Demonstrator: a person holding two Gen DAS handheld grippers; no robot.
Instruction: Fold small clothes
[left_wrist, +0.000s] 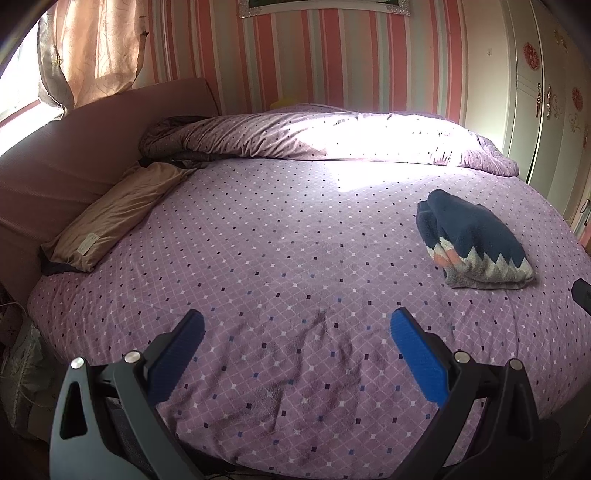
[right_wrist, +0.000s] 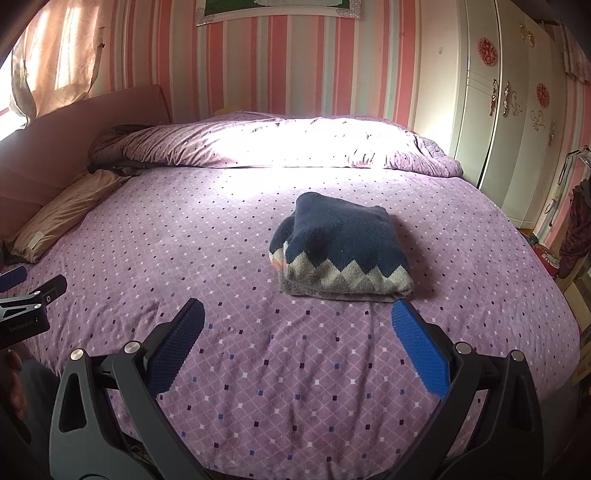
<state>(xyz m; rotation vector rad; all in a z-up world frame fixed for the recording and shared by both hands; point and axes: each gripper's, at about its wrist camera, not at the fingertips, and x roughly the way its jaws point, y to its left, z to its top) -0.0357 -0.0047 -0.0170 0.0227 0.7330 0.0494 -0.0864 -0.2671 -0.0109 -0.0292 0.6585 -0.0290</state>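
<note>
A small navy knit sweater (right_wrist: 341, 247) with a grey and white zigzag band lies folded into a compact block on the purple dotted bed sheet (right_wrist: 258, 362). In the left wrist view the same sweater (left_wrist: 474, 240) sits far to the right. My right gripper (right_wrist: 297, 315) hovers open just in front of the sweater, its blue pads apart and nothing between them. My left gripper (left_wrist: 297, 319) is open over bare sheet, well left of the sweater. The left gripper's tips (right_wrist: 22, 286) also show at the left edge of the right wrist view.
A bunched purple duvet (right_wrist: 277, 146) lies across the far side of the bed. A tan pillow (left_wrist: 110, 214) rests against the brown headboard (left_wrist: 55, 166) at left. A white wardrobe (right_wrist: 509, 122) stands at right, with clutter by the bed's right edge.
</note>
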